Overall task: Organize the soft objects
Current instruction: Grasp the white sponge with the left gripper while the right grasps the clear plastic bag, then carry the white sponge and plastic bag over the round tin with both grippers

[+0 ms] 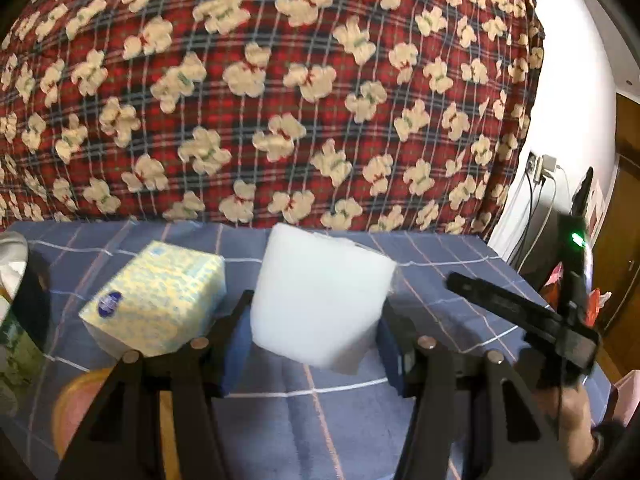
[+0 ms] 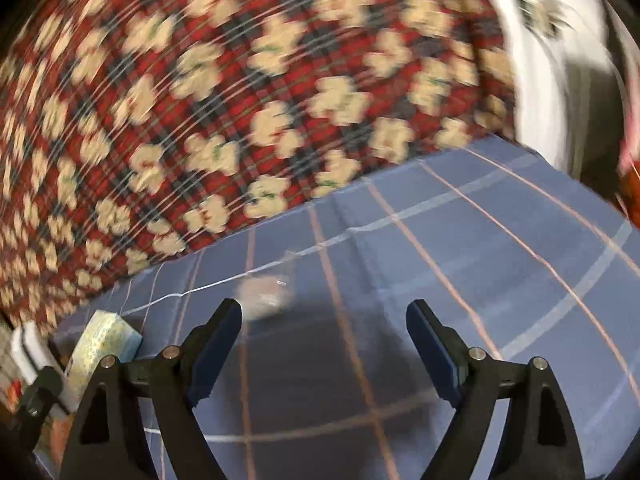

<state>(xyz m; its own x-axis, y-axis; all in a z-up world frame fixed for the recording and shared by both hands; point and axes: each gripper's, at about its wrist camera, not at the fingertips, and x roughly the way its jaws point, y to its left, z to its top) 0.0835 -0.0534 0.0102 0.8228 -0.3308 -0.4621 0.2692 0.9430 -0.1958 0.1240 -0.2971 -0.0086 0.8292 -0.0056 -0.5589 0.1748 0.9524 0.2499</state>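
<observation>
Left gripper pinching white paper roll (lifted off blue-checked surface); right gripper spread, empty.

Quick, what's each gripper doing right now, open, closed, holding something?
Left gripper: closed on the white paper roll, lifted above the blue checked cloth.
Right gripper: open, nothing between its fingers.

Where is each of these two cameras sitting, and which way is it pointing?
Left wrist view: sits on the left tool, looking along its fingers at a white paper roll clamped between them; the right tool and a hand show at right.
Right wrist view: sits on the right tool, open over the blue checked cloth.
Both share the tissue pack and teddy-bear blanket.
</observation>
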